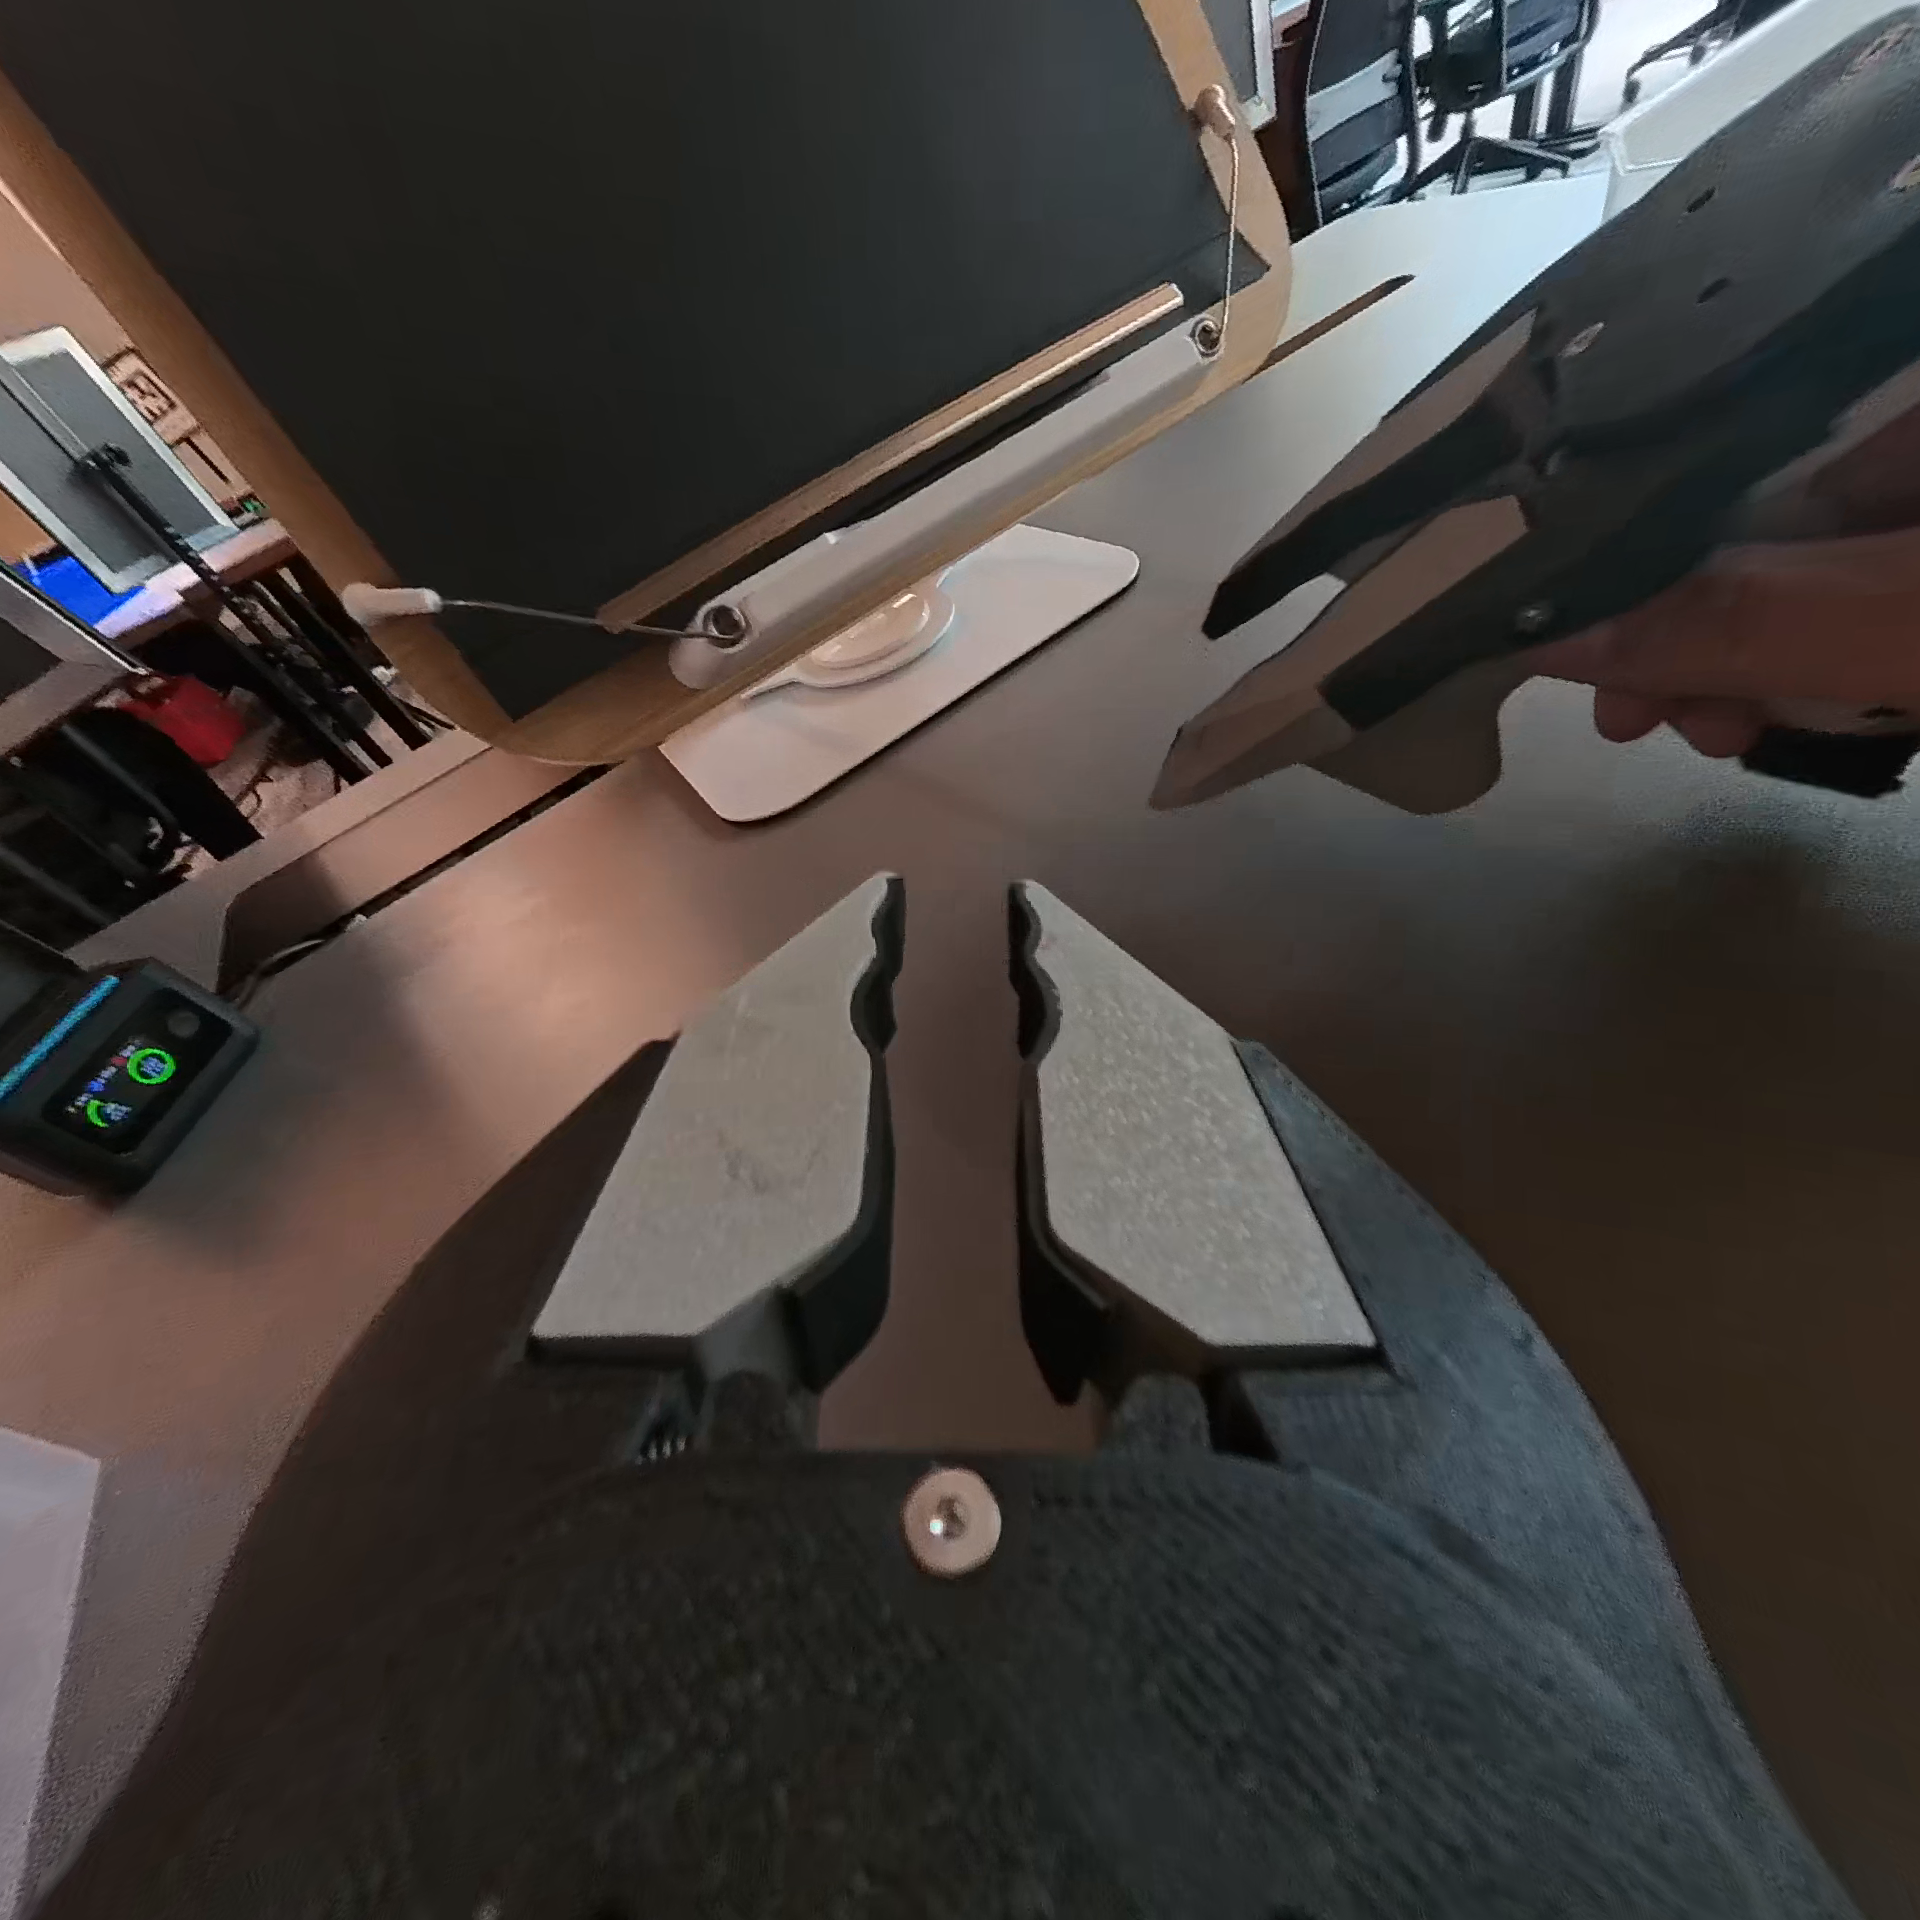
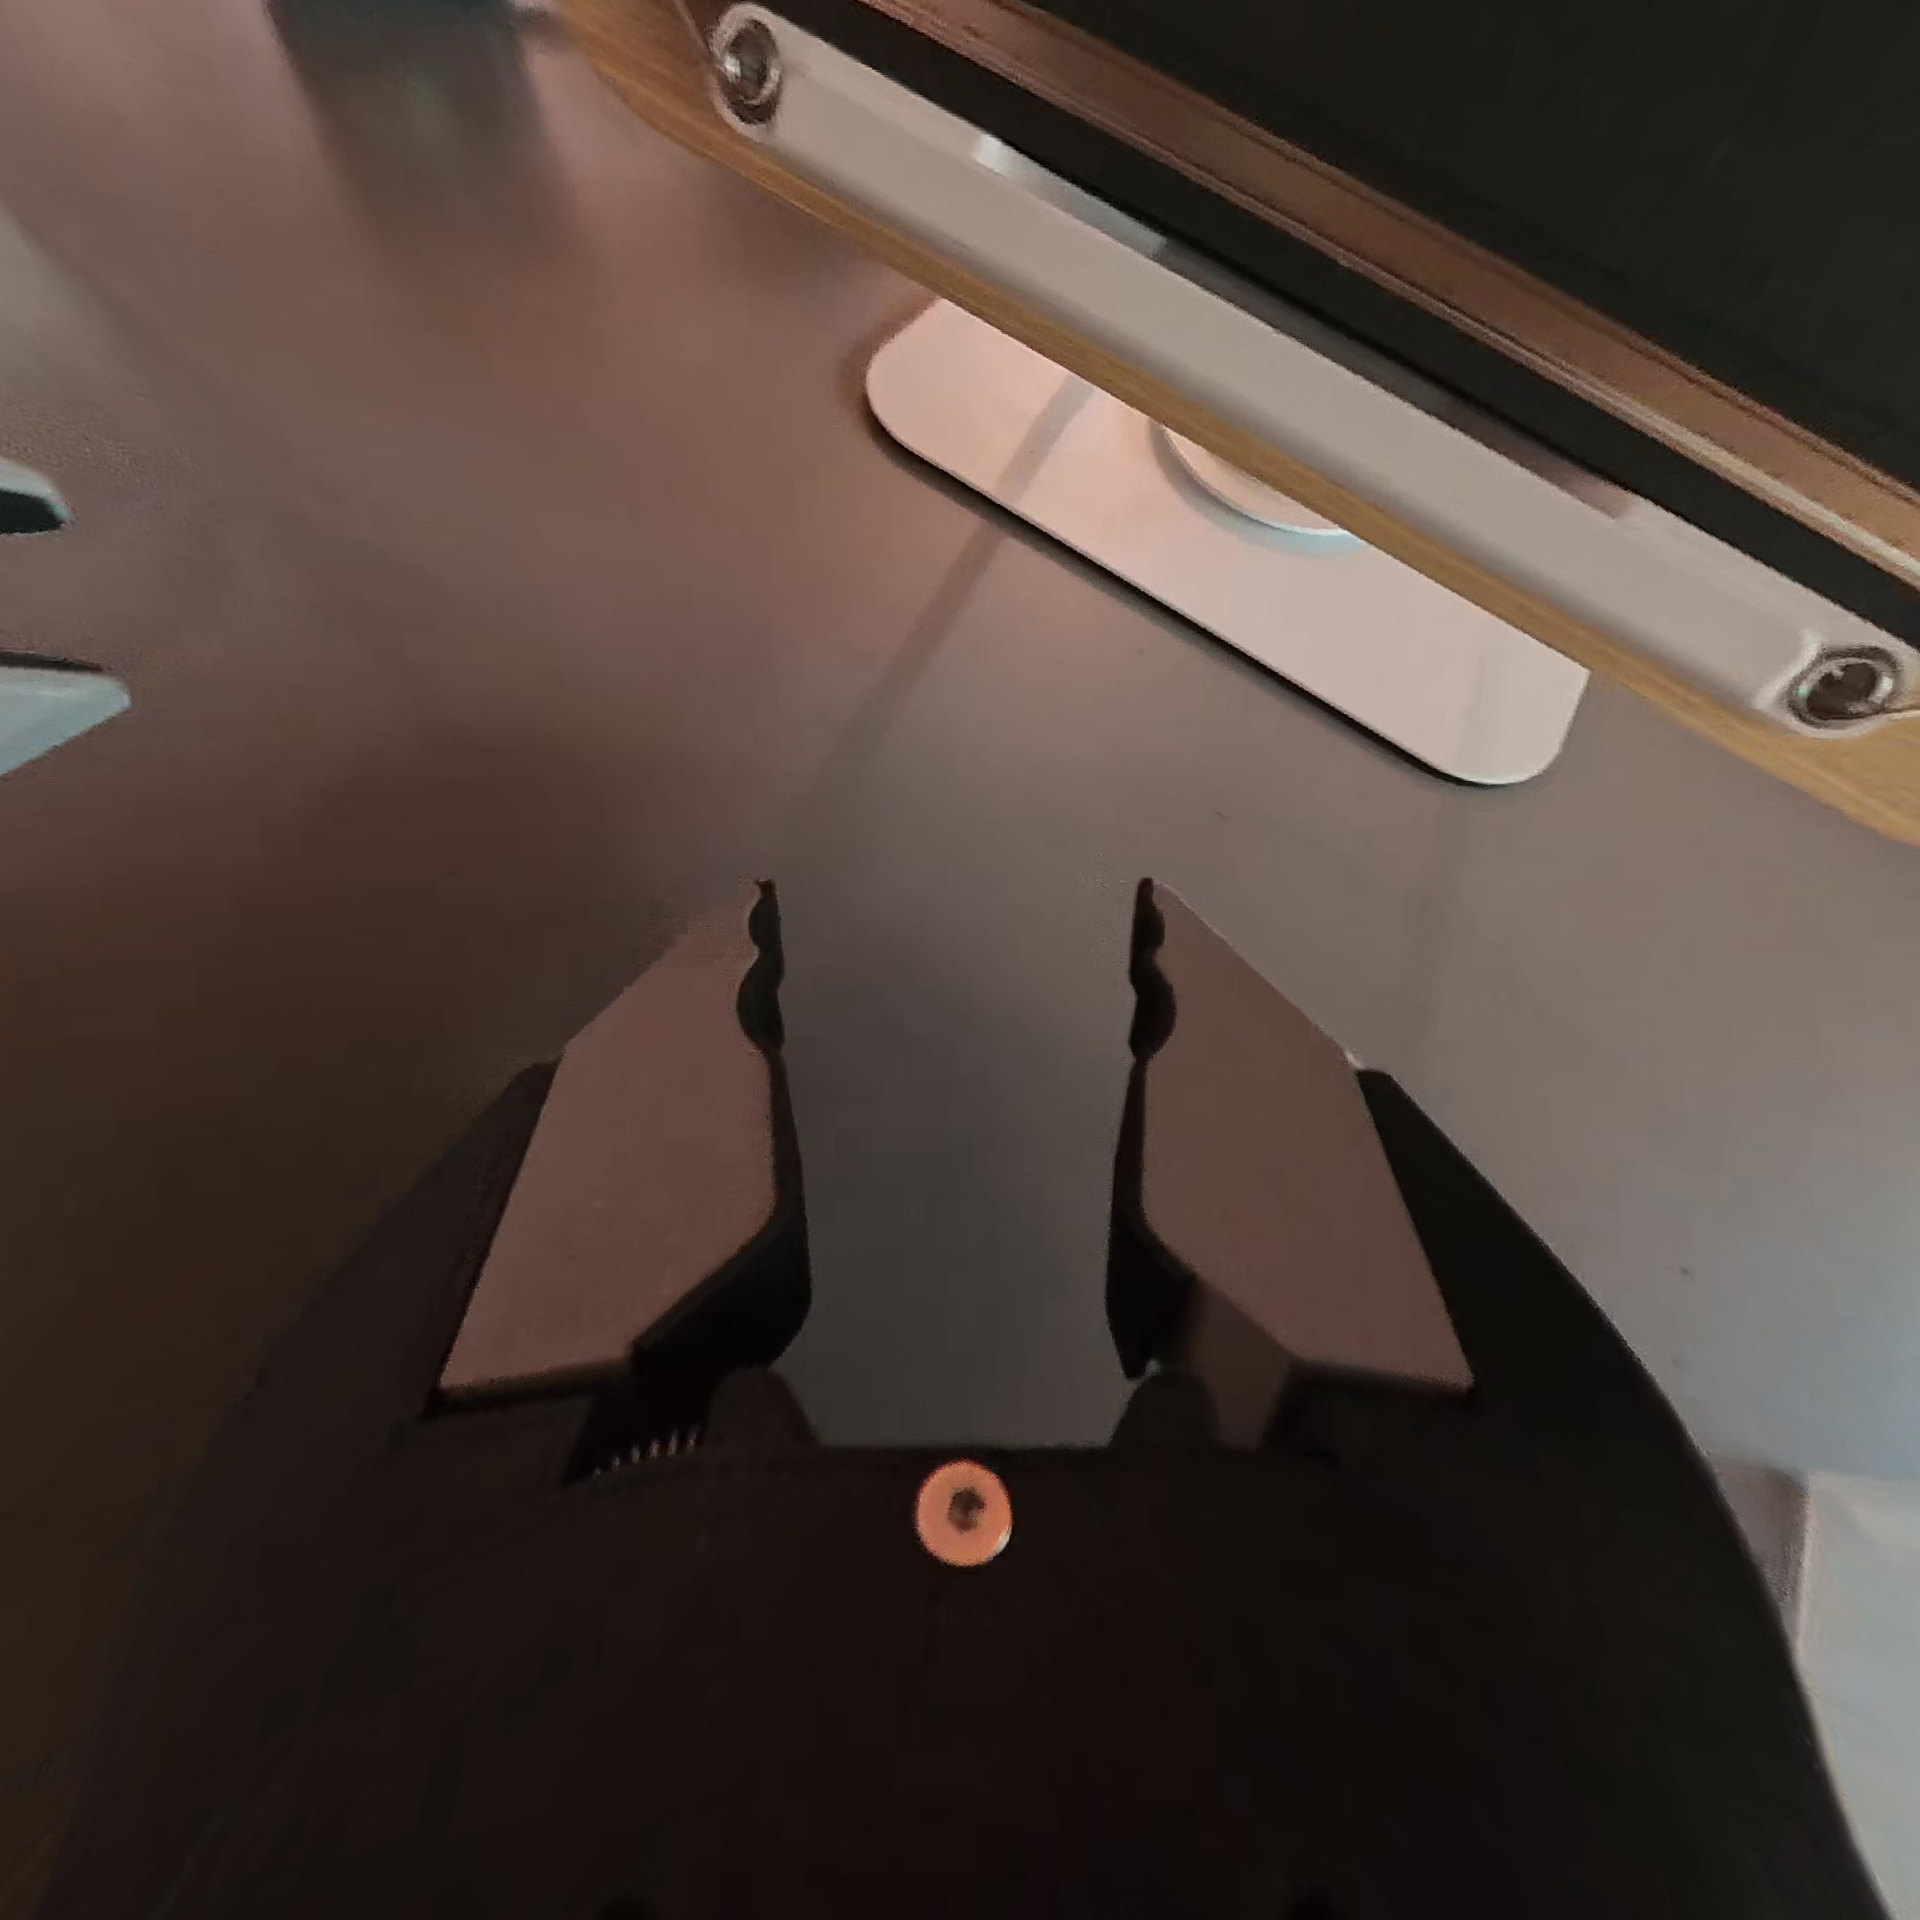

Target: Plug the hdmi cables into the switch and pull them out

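Observation:
No hdmi cable or switch shows in either view. My left gripper [image 1: 956,894] hovers over the dark brown table [image 1: 1351,1039], its jaws a narrow gap apart with nothing between them. My right gripper [image 2: 954,894] is open wider and empty, low over the same table. In the left wrist view the right gripper [image 1: 1184,712] shows at the right, held by a hand [image 1: 1745,665] and pointing left toward the monitor stand. The left gripper's fingertips [image 2: 62,701] show at the left edge of the right wrist view.
A dark monitor in a wooden frame [image 1: 623,260] stands ahead on a white base plate [image 1: 914,665], which also shows in the right wrist view [image 2: 1299,623]. A small black device with a lit display [image 1: 125,1070] sits at the left table edge. Office chairs [image 1: 1455,94] stand behind.

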Demonstrator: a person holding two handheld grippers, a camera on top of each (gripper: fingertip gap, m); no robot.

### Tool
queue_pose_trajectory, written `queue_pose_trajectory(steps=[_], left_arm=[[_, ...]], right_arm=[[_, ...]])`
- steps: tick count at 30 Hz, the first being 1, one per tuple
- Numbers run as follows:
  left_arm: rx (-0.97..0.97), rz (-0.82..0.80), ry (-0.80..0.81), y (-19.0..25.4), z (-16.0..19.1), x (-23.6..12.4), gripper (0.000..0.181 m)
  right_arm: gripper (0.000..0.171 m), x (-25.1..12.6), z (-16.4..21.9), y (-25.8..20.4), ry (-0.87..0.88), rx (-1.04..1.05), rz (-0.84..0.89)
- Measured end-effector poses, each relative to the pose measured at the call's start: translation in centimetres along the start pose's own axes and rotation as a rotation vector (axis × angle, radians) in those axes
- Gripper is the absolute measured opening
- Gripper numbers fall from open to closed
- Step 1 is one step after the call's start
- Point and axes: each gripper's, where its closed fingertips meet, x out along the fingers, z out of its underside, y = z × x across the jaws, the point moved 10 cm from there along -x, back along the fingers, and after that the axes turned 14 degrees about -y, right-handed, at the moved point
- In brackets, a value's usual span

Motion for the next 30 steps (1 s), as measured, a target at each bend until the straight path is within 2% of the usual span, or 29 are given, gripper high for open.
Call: queue_pose_trajectory(steps=[4,6,8,13,18,22,25,30], left_arm=[[-0.06,0.043,-0.06,0.0,0.3,-0.1,0.028],[-0.091,0.066,-0.078,0.2,0.5,-0.5,0.032],[-0.121,0.091,-0.082,0.5,0.7,-1.1,0.033],[-0.145,0.132,-0.07,1.7,1.4,-3.3,0.035],[-0.084,0.078,-0.091,2.9,2.6,-6.1,0.039],[-0.084,0.034,-0.144,2.2,3.2,-9.2,0.045],[-0.147,-0.112,-0.176,-0.8,2.5,-12.6,0.047],[-0.223,-0.346,-0.139,-7.8,1.9,-19.4,0.051]], right_arm=[[0.061,-0.6,0.0,-0.1,0.007,0.053,-0.074],[0.053,-0.7,-0.1,-0.4,-0.001,0.056,-0.13],[0.055,-0.9,-0.2,-0.7,-0.003,0.062,-0.19],[0.05,-2.2,-0.7,-1.9,0.098,0.062,-0.457],[0.067,-2.5,-0.7,-1.2,0.101,0.091,-0.413],[0.065,-1.8,-0.5,-1.2,0.065,0.09,-0.377],[0.063,-1.5,-0.6,-1.4,0.046,0.062,-0.357],[0.059,-1.2,-0.6,-2.3,0.025,-0.003,-0.317]])
